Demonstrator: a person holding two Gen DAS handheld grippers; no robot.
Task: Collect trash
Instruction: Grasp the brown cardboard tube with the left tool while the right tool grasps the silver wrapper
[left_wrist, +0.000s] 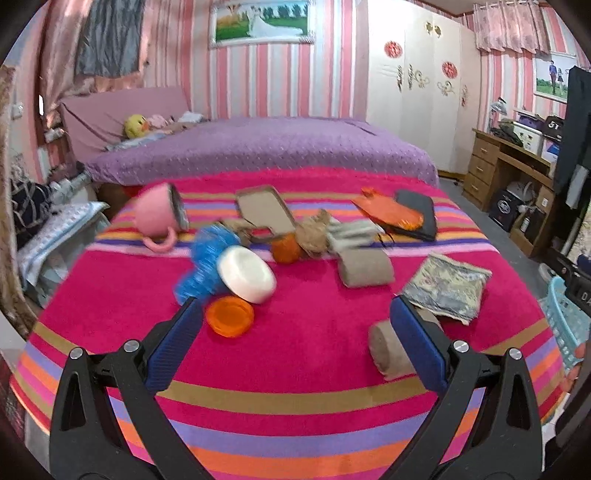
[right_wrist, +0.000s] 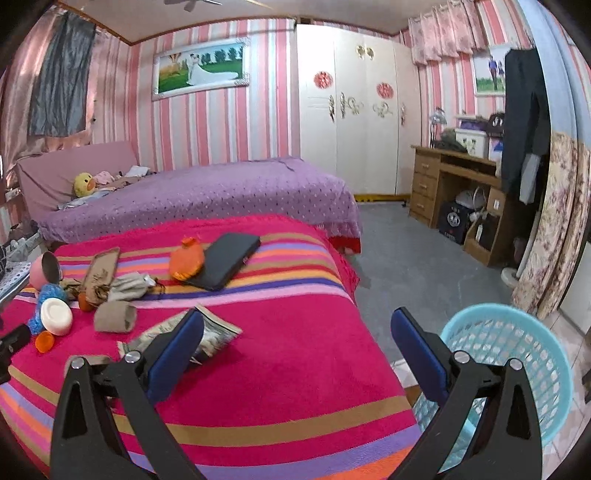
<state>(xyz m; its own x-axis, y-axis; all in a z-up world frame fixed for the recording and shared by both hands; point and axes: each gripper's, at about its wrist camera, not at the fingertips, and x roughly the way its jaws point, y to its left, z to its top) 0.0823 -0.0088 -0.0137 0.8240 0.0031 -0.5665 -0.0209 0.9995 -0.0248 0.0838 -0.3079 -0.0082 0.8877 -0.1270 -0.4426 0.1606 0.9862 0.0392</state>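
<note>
A striped pink blanket (left_wrist: 303, 354) covered the surface; on it lay a pink cup (left_wrist: 157, 212), white dish (left_wrist: 246, 274), orange lid (left_wrist: 229, 316), cardboard rolls (left_wrist: 365, 266) and a dark case (right_wrist: 226, 260).

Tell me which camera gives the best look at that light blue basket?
The right wrist view: the basket shows nearly whole, rim and lattice wall, on the floor beside the bed. The left wrist view catches only a sliver at its right edge.

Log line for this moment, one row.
left gripper open, empty | right gripper open, empty | trash on striped blanket | blue basket right of bed
</note>
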